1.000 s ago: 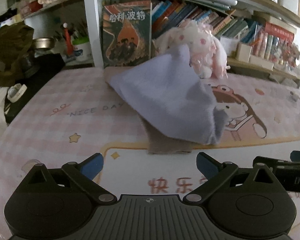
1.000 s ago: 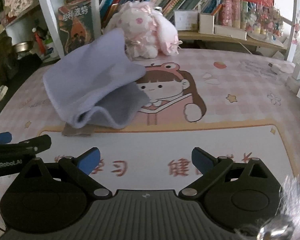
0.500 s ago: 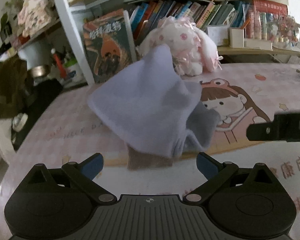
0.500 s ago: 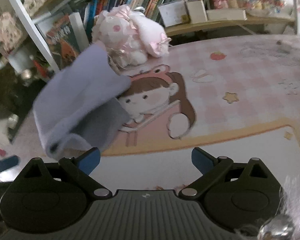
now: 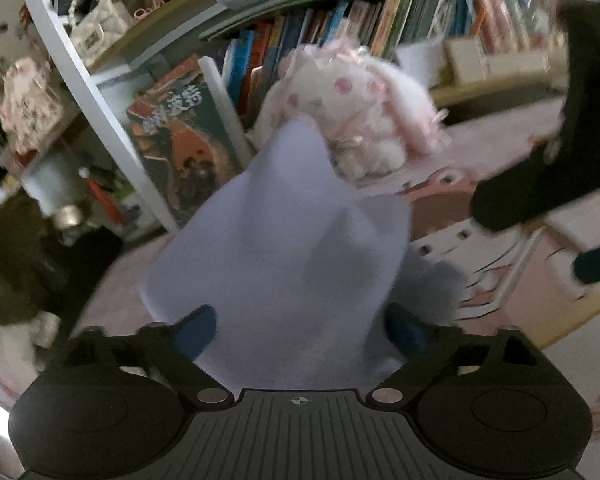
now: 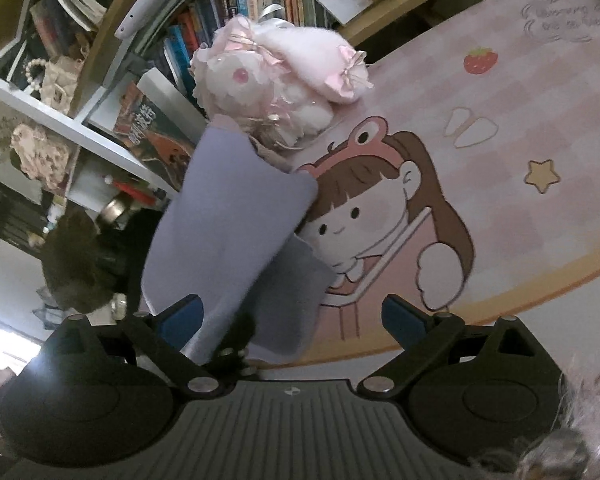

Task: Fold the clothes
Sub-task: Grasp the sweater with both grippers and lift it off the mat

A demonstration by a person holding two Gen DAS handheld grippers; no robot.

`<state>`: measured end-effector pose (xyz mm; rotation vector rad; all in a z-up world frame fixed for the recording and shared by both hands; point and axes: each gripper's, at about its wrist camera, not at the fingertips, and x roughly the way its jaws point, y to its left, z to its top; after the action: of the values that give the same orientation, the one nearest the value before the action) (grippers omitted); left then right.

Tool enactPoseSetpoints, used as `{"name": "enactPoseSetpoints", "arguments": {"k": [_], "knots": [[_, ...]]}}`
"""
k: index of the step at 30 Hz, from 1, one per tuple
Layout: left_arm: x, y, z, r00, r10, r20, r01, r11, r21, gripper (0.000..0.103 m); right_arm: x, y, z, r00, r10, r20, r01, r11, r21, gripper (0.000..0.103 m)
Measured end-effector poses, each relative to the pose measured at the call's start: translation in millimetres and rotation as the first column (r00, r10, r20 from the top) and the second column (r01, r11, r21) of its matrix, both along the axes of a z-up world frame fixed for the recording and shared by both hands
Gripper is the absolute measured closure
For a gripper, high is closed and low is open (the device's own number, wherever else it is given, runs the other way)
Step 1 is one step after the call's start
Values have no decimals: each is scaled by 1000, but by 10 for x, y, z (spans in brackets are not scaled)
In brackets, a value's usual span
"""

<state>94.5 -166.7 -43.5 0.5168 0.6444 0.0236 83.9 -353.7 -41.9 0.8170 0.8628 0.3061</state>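
Observation:
A lavender fleece garment lies in a peaked heap on the pink cartoon table mat. My left gripper is open, its blue-tipped fingers on either side of the heap's near edge. My right gripper is open, with the garment ahead and to its left. The right gripper's dark body shows at the right of the left wrist view. A dark part of the other gripper lies against the cloth in the right wrist view.
A pink and white plush bunny sits behind the garment against the bookshelf. A large picture book leans on the shelf upright. Dark clutter sits at the left of the table.
Both grippers have moved forward and tilted. The left gripper now has the garment between its open fingers. The right gripper has swung in close to the heap from the right.

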Motion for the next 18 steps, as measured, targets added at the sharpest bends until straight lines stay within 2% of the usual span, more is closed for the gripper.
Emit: {"name": "enactPoseSetpoints", "arguments": {"k": [1,2,3,4,8,12,17,18], "knots": [[4,13,-11,1000,1,2,-1,1000,10,42,30,-8,1,1000,2,-4,-2,1000,16,7],[6,25,-21,1000,1,3,-1,1000,18,52,50,-11,-10,1000,5,-7,-5,999,37,7],[-1,36,-19,1000,-4,1,4,1000,21,78,67,-12,-26,1000,8,-11,-8,998,61,7],[-39,58,31,1000,-6,10,5,1000,13,87,83,-12,-44,1000,9,-17,-8,996,90,7],[-249,171,326,998,-5,66,8,999,-44,90,150,-7,-133,999,3,-47,7,977,211,7],[-534,273,667,993,-63,101,74,991,-109,90,219,40,-246,997,12,-81,18,936,352,7],[-911,269,832,986,-134,103,145,984,-108,90,326,177,-435,987,38,-153,47,855,517,8],[-967,257,837,985,-138,104,148,984,-96,90,328,193,-452,986,33,-162,59,846,530,15]]}}
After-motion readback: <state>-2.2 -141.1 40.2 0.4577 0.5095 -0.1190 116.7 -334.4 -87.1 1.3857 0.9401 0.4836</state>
